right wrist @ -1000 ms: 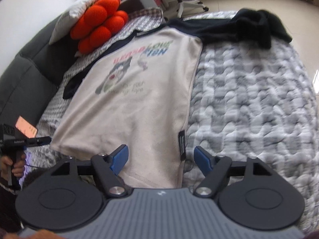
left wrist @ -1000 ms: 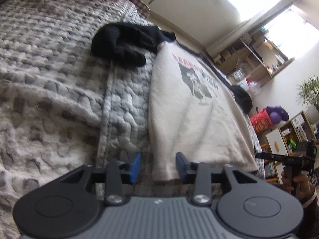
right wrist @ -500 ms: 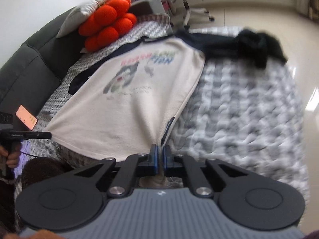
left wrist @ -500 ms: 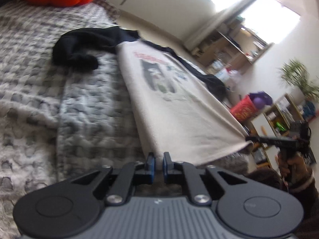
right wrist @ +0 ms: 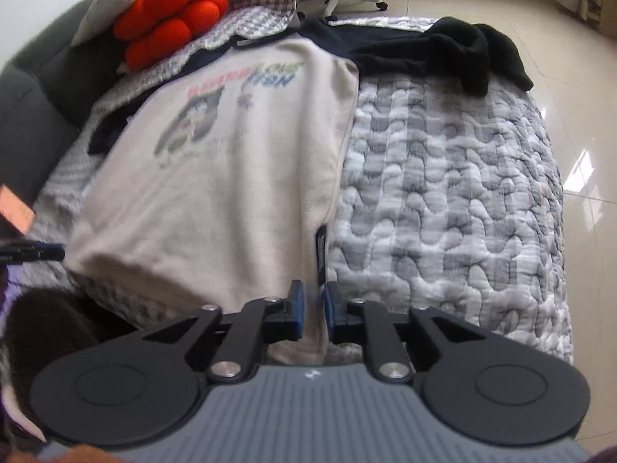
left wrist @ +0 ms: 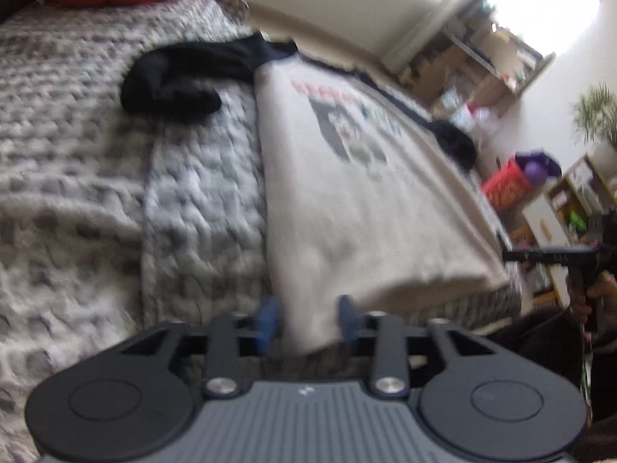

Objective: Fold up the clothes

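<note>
Bed (right wrist: pixel 443 200) under grey quilt carries the cream shirt (right wrist: pixel 231 177), spread flat, black sleeves out. Left tool (left wrist: pixel 306 322) spread, hem corner lying between its fingers. Right tool (right wrist: pixel 313 308) narrowly parted around the other hem corner; grip uncertain.

The shirt (right wrist: pixel 216 177) bears a printed word ending "ISH"; its remaining lettering is too blurred.
</note>
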Demonstrator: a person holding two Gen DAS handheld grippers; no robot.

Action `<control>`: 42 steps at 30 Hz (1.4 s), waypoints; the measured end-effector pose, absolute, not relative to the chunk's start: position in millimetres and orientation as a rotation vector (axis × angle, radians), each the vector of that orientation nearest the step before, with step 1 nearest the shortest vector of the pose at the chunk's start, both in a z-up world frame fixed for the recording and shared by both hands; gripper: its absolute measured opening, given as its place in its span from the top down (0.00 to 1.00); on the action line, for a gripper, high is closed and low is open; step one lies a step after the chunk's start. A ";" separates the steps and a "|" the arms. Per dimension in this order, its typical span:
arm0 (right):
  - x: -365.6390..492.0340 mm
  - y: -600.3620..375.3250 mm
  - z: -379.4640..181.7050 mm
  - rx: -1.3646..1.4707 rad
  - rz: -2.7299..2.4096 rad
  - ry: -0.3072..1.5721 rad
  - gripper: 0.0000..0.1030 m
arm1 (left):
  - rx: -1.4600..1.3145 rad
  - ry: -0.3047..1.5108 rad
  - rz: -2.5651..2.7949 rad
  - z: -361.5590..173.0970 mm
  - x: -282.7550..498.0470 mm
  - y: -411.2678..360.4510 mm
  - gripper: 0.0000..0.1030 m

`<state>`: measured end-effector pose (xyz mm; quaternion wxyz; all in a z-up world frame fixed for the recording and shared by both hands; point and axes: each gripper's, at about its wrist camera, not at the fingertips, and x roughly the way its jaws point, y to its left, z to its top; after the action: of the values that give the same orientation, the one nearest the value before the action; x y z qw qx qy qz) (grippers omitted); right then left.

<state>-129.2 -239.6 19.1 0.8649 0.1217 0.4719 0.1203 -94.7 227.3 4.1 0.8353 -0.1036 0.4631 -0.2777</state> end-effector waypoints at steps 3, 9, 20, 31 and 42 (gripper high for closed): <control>-125.9 -238.4 34.1 0.237 0.243 0.926 0.34 | -0.236 0.949 -0.541 10.0 -83.6 233.0 0.55; -104.3 -228.3 47.4 0.218 0.261 0.886 0.34 | -0.260 0.903 -0.412 11.4 -54.6 234.5 0.53; -51.5 -198.8 58.5 0.209 0.325 0.873 0.34 | -0.260 0.856 -0.203 7.2 3.9 236.2 0.51; 17.3 -144.8 70.2 0.171 0.440 0.839 0.34 | -0.283 0.880 -0.168 -5.7 40.7 237.0 0.51; 91.1 -76.5 70.5 0.239 0.583 0.782 0.34 | -0.291 0.841 -0.142 -10.2 56.6 238.6 0.73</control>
<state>91.1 -76.5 70.5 0.8765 0.1146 0.3750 0.2794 56.6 238.6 -10.2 0.9002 -0.1408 0.4063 -0.0689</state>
